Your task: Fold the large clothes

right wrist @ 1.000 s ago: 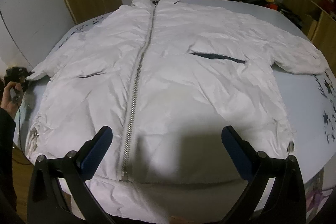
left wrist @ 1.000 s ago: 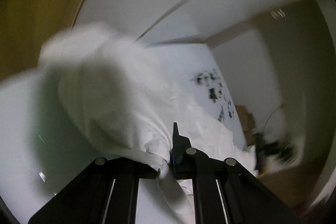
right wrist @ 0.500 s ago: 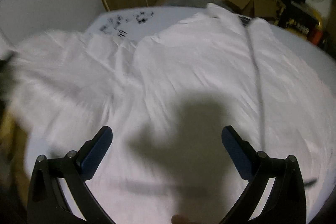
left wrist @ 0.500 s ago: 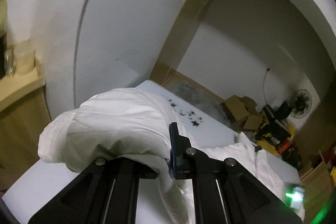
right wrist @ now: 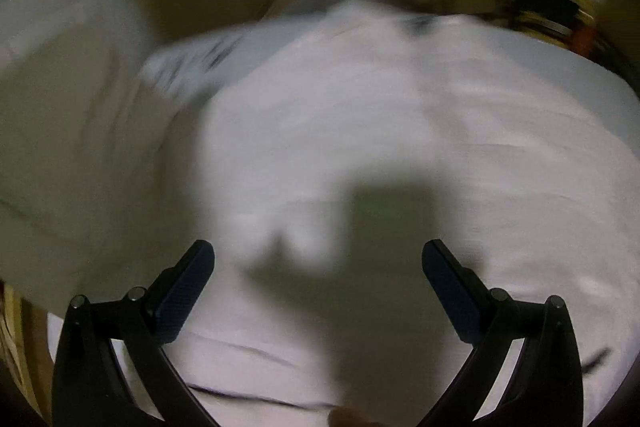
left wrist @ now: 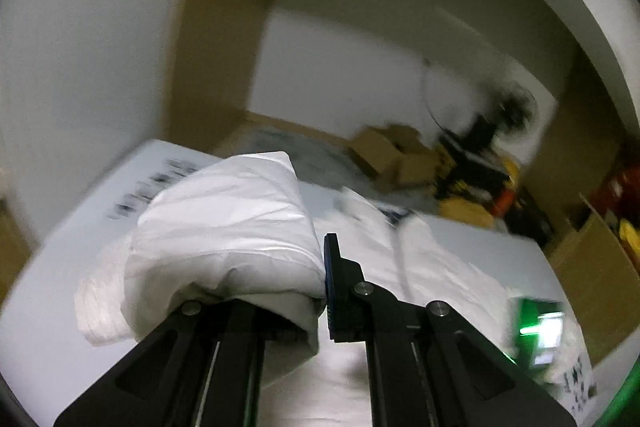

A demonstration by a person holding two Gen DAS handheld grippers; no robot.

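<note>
Left gripper clamped tight on white jacket sleeve, lifted over table — right gripper jaws wide apart, holding nothing, above jacket.

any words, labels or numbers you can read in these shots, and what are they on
None can be read.
Dark print on the white table cover, far left: too blurred.
Dark marks on the cover's near right corner: too blurred.
Green-lit device: no legible text.
White jacket: no label visible.
</note>
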